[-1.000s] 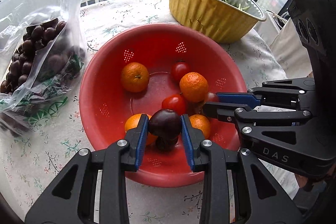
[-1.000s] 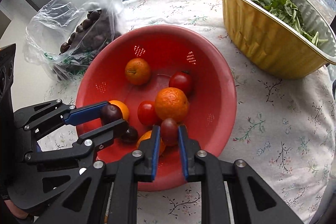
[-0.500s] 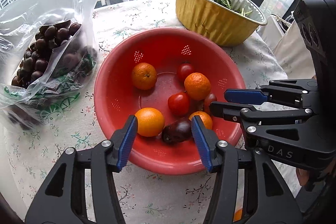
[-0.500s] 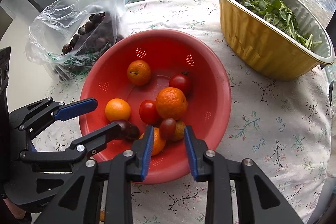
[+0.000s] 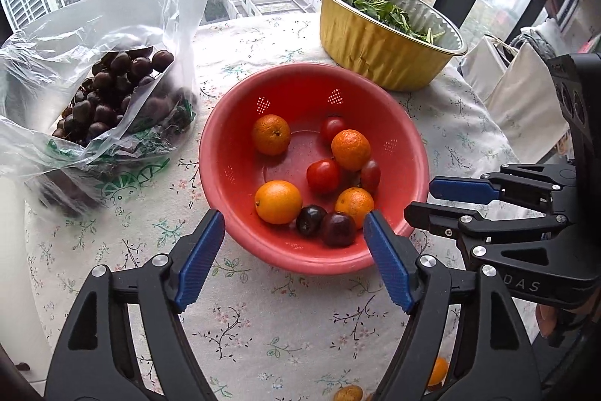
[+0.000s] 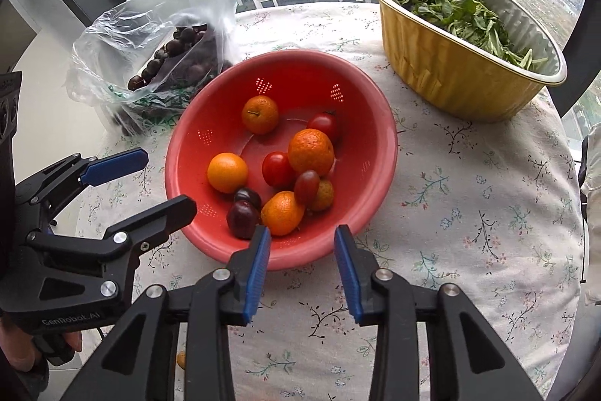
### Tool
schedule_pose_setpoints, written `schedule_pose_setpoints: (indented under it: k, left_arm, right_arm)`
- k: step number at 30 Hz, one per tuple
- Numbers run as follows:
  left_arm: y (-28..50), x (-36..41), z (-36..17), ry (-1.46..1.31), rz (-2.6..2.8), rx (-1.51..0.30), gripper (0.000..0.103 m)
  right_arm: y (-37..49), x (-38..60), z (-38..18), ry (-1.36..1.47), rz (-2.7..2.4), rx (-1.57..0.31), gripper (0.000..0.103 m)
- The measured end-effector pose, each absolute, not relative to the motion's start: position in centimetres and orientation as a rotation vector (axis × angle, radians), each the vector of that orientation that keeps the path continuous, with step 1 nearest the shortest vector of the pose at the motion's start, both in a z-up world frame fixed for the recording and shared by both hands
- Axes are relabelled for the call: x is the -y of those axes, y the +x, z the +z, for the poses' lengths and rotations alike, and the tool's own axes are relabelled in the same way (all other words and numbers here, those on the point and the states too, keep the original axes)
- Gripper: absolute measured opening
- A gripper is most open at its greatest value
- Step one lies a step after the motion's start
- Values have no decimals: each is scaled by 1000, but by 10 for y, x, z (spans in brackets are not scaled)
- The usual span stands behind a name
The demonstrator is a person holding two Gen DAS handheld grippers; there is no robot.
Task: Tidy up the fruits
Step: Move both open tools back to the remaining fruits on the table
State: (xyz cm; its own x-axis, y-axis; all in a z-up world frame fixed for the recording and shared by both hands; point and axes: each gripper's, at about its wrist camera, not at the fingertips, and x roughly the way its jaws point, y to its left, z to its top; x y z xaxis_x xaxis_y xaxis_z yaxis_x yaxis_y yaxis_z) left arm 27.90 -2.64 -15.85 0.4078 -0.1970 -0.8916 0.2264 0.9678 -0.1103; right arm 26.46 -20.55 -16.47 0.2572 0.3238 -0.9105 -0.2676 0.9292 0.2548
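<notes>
A red colander bowl (image 5: 225, 153) (image 6: 379, 138) on the flowered tablecloth holds several oranges (image 5: 278, 202), cherry tomatoes (image 5: 323, 175) and two dark cherries (image 5: 338, 229) (image 6: 242, 218). My left gripper (image 5: 295, 232) is open and empty, just in front of the bowl's near rim. My right gripper (image 6: 302, 247) is open and empty, also pulled back at the near rim; it shows at the right in the left wrist view (image 5: 443, 198). The left gripper shows at the left in the right wrist view (image 6: 150, 179).
A clear plastic bag of dark cherries (image 5: 112, 89) (image 6: 169, 59) lies left of the bowl. A gold foil tub of leafy greens (image 5: 383, 36) (image 6: 465, 51) stands at the back right. Small oranges (image 5: 435, 371) lie below the table's near edge.
My left gripper let go of a dark cherry into the bowl, opened and drew back. My right gripper let go of a small dark tomato, opened and drew back.
</notes>
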Motion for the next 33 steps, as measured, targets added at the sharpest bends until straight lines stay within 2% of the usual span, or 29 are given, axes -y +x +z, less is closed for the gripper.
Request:
schedule_pose_setpoints:
  k: [7,22,25,33]
  left_arm:
    - [244,12,-159,30,-249,-1134,85]
    - [114,0,-200,54,-319,-1252,85]
    - [91,4,-210,64,-339,-1280,85]
    - [66,15,-221,93,-380,-1302,85]
  right_arm:
    - [225,212,-169,60,385,-1281,39]
    - [115,226,-202,56,353,-1422,41]
    - [100,222,-200,72,360,-1418,46]
    - [84,220,-192,84,345,-1406,46]
